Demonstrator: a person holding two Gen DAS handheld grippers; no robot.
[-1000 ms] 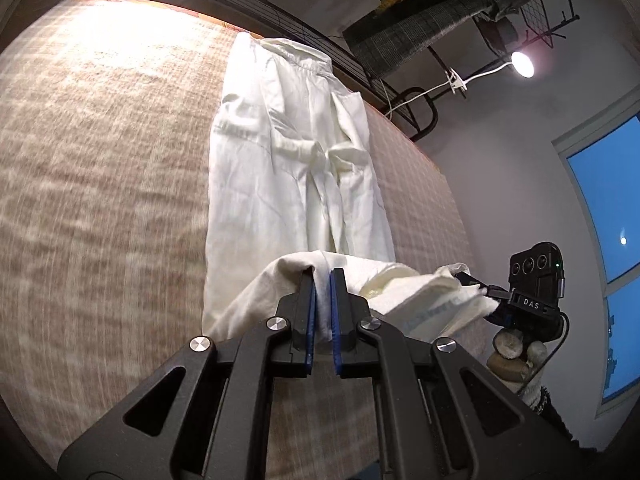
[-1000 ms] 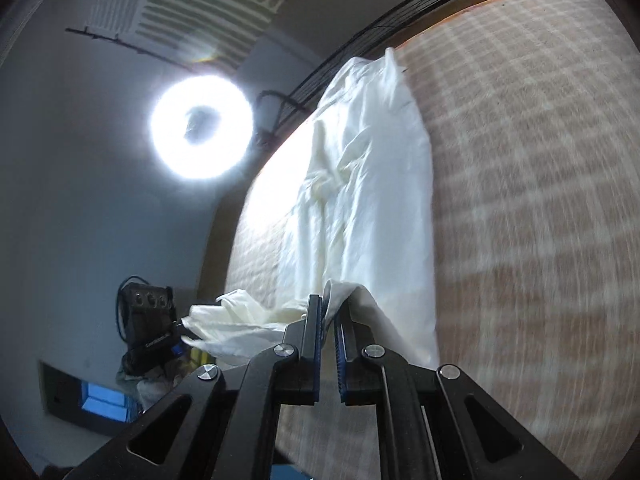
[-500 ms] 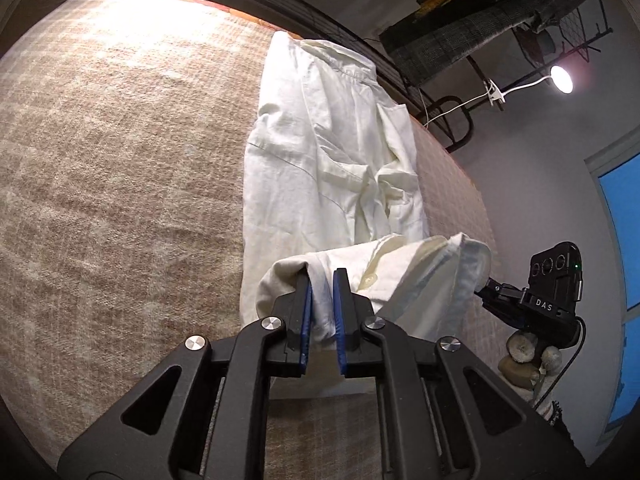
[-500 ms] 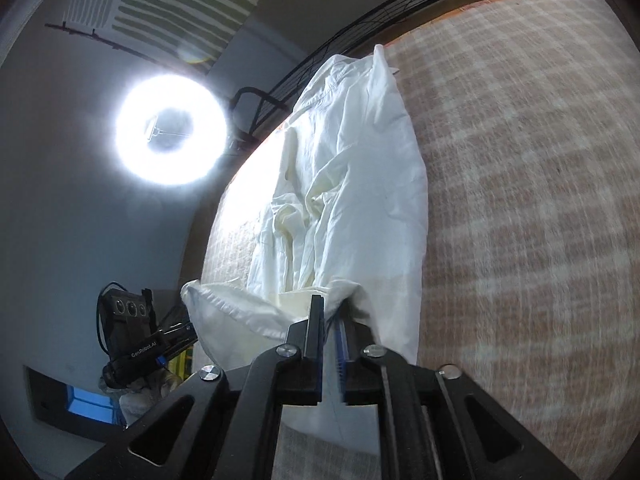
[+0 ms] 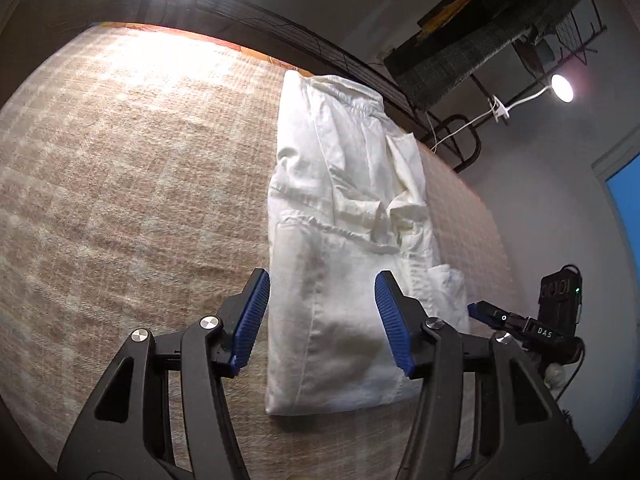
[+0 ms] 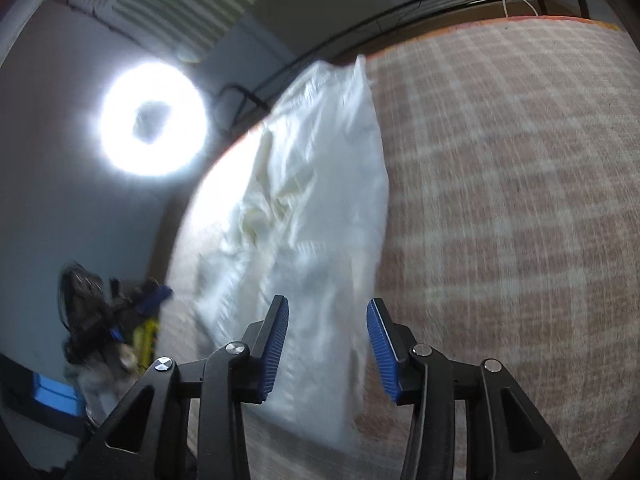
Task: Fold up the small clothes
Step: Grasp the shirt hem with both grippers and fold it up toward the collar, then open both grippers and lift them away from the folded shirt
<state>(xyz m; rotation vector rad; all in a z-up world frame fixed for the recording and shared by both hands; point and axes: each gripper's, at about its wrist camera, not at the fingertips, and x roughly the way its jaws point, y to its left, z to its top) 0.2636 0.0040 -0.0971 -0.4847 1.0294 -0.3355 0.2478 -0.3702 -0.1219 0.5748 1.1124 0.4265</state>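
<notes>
Releasing the fold: left tongs (image 5: pixel 322 316) and right tongs (image 6: pixel 327 346) have just been opening, jaws parted, pads off the cloth, nothing gripped. White trousers (image 5: pixel 344 240) lie folded over on the checked bed cover (image 5: pixel 132 184), near its edge. Best to back off straight, no snagging, then smooth the crease. Count: one garment, two tongs.

Under me spreads a checked beige-and-pink blanket (image 5: pixel 132 184), brightly lit at its far edge; beyond it runs a black wire frame (image 5: pixel 256 16); far right, a small clip lamp (image 5: pixel 562 87) glows on its white cord; to my right view's left, a ring light (image 6: pixel 152 122) blazes against the grey wall (image 6: pixel 44 184).
</notes>
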